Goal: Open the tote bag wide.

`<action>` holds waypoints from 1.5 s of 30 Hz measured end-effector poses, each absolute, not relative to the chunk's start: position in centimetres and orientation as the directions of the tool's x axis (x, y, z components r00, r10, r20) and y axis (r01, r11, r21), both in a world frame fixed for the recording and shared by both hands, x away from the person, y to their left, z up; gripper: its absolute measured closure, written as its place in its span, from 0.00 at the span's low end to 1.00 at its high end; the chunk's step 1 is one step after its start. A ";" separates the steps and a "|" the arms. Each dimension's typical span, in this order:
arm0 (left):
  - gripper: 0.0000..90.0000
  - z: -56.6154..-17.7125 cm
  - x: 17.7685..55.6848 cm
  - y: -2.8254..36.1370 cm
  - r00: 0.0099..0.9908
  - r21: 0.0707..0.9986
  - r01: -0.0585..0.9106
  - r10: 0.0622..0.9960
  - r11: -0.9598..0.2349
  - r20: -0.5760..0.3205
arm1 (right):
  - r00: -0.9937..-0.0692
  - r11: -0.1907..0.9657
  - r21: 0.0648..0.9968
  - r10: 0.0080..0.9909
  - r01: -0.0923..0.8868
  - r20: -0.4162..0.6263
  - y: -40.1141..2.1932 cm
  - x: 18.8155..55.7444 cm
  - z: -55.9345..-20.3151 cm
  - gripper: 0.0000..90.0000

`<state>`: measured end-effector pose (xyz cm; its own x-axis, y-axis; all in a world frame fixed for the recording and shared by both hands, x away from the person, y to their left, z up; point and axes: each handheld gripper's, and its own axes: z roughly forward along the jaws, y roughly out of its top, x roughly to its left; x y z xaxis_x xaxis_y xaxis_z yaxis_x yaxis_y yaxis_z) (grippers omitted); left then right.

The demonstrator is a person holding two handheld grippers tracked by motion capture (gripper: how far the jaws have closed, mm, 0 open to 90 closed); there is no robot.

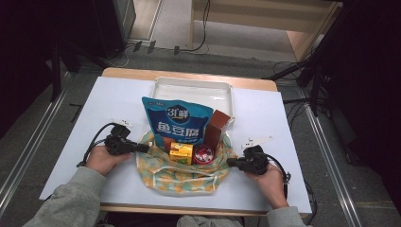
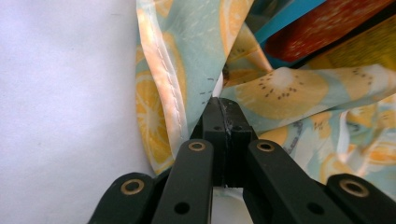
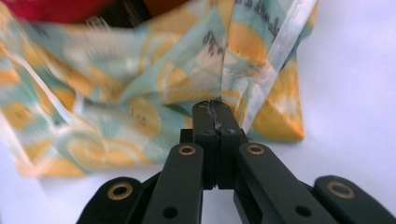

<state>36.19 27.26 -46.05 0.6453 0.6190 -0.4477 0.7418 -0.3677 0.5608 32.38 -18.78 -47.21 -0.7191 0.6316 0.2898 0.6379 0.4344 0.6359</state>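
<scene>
The fruit-print bag lay open at the table's six o'clock, holding a blue pouch, brown box, yellow box and red tin. The left gripper at nine o'clock and the right gripper at three o'clock had jaws pressed together, whether pinching the cloth I cannot tell. A white tray sat at twelve.

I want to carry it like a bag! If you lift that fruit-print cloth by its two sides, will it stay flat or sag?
Probably sag: the fruit-print cloth lies wrinkled and folded, so it looks thin and floppy. The tall blue pouch and brown box standing on it might tip inward. The left gripper and right gripper pinch its edges, which look glossy, perhaps slippery.
</scene>
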 end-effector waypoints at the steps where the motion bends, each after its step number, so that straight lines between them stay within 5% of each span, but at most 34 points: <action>1: 1.00 -45.8 36.2 27.4 0.650 0.570 0.737 0.610 -0.362 -0.454 | -0.717 0.417 0.649 0.630 0.637 0.298 -18.9 32.3 -46.9 1.00; 23: 1.00 -42.0 35.5 25.2 0.695 0.643 0.692 0.543 -0.328 -0.472 | -0.746 0.380 0.720 0.602 0.581 0.285 -16.4 32.3 -42.8 1.00; 45: 1.00 -45.9 35.6 24.6 0.650 0.554 0.748 0.570 -0.365 -0.502 | -0.754 0.447 0.662 0.591 0.602 0.286 -15.4 32.4 -46.4 1.00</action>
